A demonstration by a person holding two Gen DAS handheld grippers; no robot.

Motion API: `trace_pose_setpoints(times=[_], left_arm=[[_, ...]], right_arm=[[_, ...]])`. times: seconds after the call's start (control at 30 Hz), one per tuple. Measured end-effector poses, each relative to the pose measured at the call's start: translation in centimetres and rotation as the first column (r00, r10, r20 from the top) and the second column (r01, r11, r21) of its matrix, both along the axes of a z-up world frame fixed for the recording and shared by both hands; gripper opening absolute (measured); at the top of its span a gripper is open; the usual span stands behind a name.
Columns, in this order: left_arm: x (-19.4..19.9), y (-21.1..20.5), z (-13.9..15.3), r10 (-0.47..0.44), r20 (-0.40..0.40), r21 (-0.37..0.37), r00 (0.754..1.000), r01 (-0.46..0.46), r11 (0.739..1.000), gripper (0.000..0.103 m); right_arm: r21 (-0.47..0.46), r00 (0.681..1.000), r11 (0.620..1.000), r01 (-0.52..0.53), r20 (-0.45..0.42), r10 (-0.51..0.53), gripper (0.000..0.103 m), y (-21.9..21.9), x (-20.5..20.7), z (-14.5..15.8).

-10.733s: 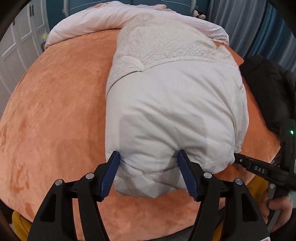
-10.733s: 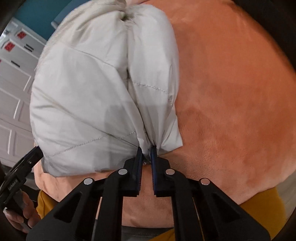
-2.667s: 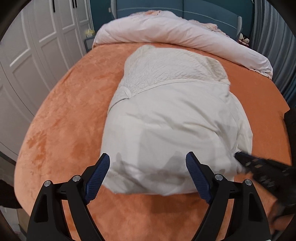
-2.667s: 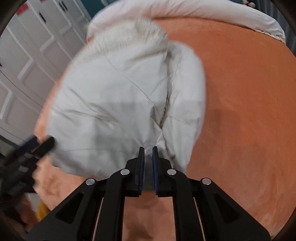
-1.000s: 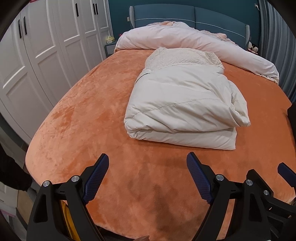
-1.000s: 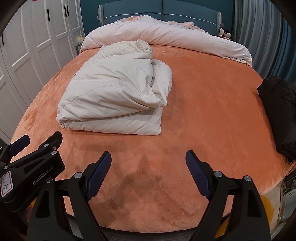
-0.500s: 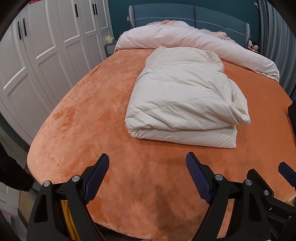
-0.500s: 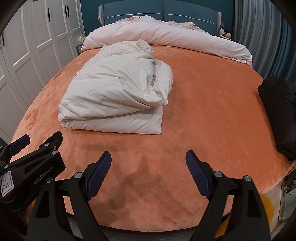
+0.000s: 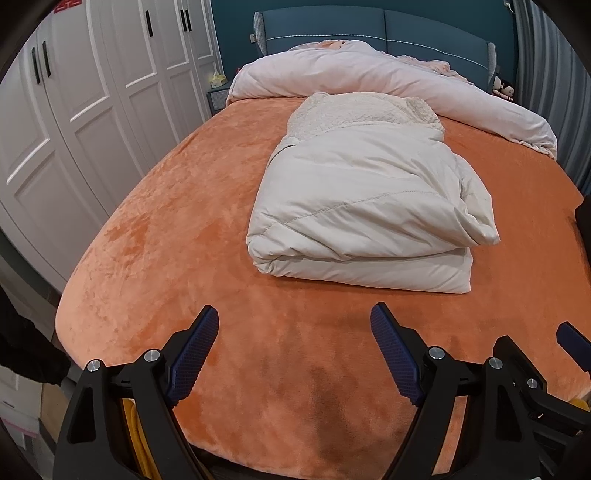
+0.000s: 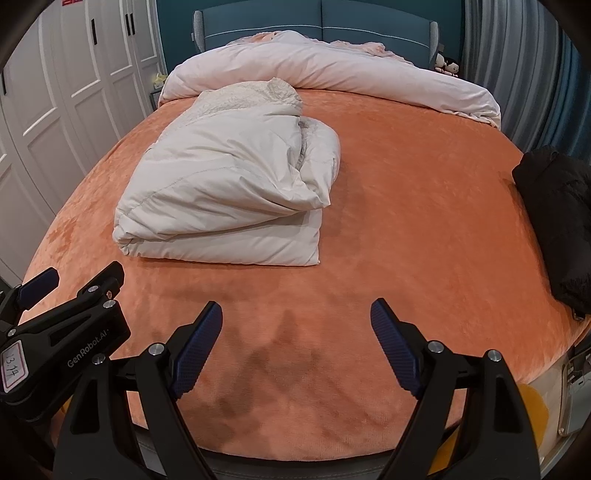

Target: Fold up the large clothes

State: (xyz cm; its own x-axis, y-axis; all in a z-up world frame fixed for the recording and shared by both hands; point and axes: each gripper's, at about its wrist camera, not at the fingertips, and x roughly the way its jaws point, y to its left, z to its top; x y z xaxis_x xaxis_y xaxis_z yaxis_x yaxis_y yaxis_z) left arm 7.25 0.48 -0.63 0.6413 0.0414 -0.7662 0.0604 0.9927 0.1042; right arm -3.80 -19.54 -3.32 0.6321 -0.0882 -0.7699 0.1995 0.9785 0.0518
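Note:
A cream padded coat (image 9: pixel 369 206) (image 10: pixel 229 199) with a fleecy lining lies folded into a thick bundle on the orange bedspread (image 9: pixel 166 236) (image 10: pixel 424 206). My left gripper (image 9: pixel 293 323) hangs open over the near edge of the bed, well short of the coat, nothing between its blue pads. My right gripper (image 10: pixel 297 319) is open too, also near the foot of the bed and apart from the coat. The left gripper's body shows at the lower left of the right wrist view.
A pale duvet (image 9: pixel 388 77) (image 10: pixel 332 74) is bunched along the blue headboard (image 9: pixel 369 29). A black garment (image 10: pixel 557 221) lies at the bed's right edge. White wardrobe doors (image 9: pixel 74 110) stand along the left side.
Both grippers let go of the coat and drew back to the foot of the bed, where they have held still for the last second. The coat rests folded.

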Motion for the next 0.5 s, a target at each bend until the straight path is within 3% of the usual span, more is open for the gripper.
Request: trace_pose_setpoints(times=[0.5], left_arm=[[0.46,0.43,-0.81,-0.012,-0.019,0.011,1.0,0.013,1.0,0.079]], right_arm=[[0.003,1.0,1.0,0.011,-0.012,-0.011,0.08,-0.06,0.09,-0.63]])
